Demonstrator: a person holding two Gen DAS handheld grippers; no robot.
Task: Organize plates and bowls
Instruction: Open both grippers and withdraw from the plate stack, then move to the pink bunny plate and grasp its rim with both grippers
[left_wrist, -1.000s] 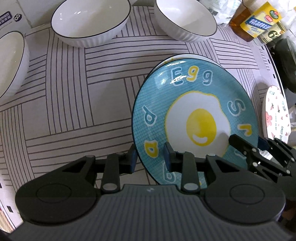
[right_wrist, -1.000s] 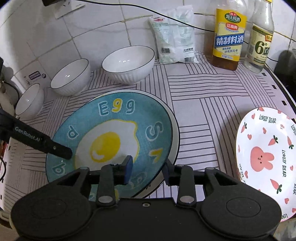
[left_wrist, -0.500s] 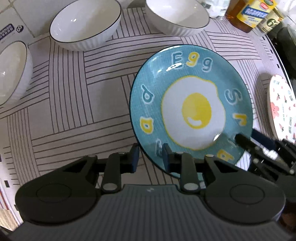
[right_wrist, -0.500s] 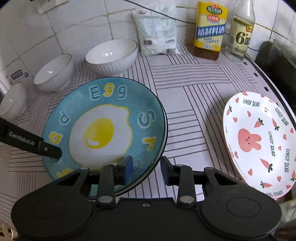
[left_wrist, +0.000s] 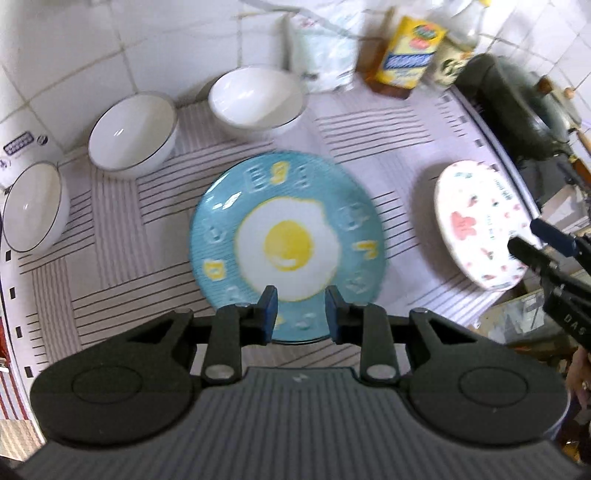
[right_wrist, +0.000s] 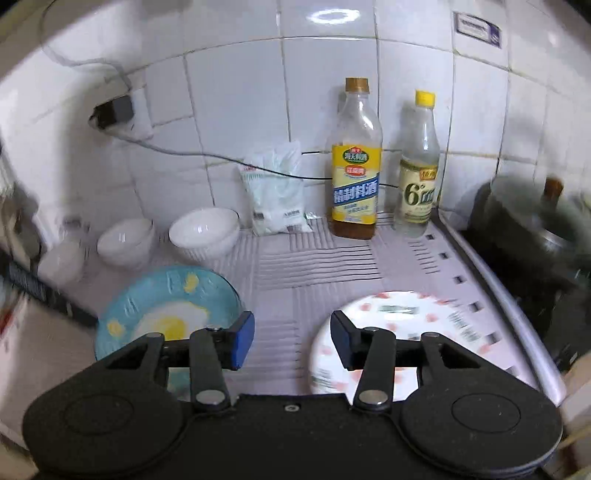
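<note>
White wall tiles fill only the right view (both hand-held grippers (left_wrist: 299, 314) (right_wrist: 291, 341) gape, empty).

Bare mat (right_wrist: 317, 273) between plates

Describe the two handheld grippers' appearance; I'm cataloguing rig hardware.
The left gripper and right gripper look alike: matte black ribbed bodies, two round discs, silver pivot screws, black linkage arms, blue pads on the fingertips. White lettering marks the right gripper's side in the left wrist view. No cables or sleeves visible.
</note>
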